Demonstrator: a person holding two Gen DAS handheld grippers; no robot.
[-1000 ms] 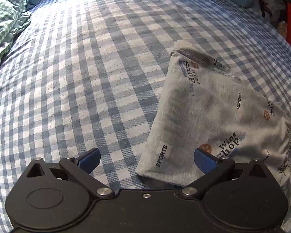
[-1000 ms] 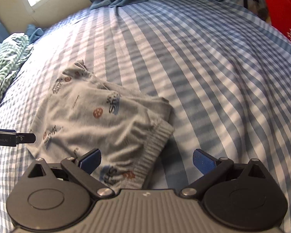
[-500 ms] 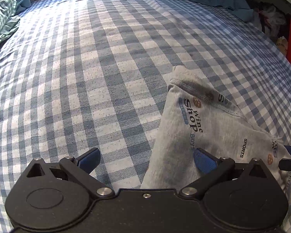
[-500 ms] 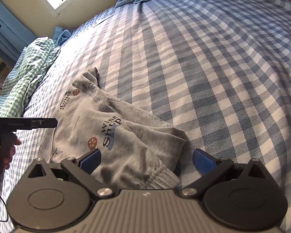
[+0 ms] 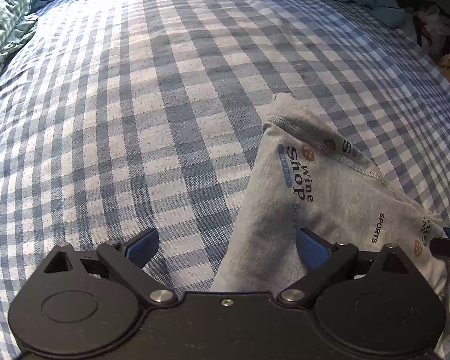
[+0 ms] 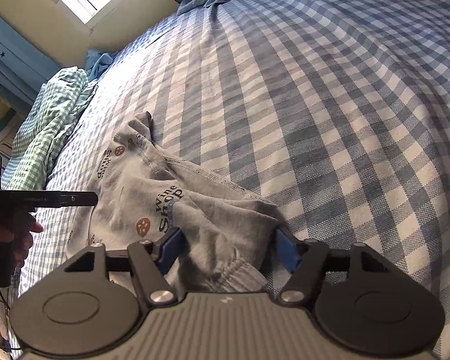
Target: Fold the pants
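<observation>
The grey knit pants with printed "Wine Shop" and "SPORTS" lettering (image 5: 339, 198) lay partly folded on the blue-and-white checked bedsheet (image 5: 135, 120), toward the near edge of the bed.

Left gripper (image 5: 228, 246): blue pads stood wide, having just closed in slightly. Its left pad (image 5: 144, 244) was over bare sheet; the right pad sat on the grey cloth, with the pants' folded left edge lying between the two. No pinch on the fabric was visible.

Right gripper (image 6: 228, 247): jaws had just been closing and stood at a middling gap, straddling the ribbed elastic waistband end of the pants (image 6: 240, 273). The blue pads (image 6: 171, 247) were close against the bunched cloth on both sides (whether they already pressed it I could not tell).

In the right wrist view the person's hand (image 6: 6, 240) held the left tool at the pants' far side. A crumpled green-and-white checked cloth (image 6: 48, 126) lay at the bed's left edge, well apart from the pants.
</observation>
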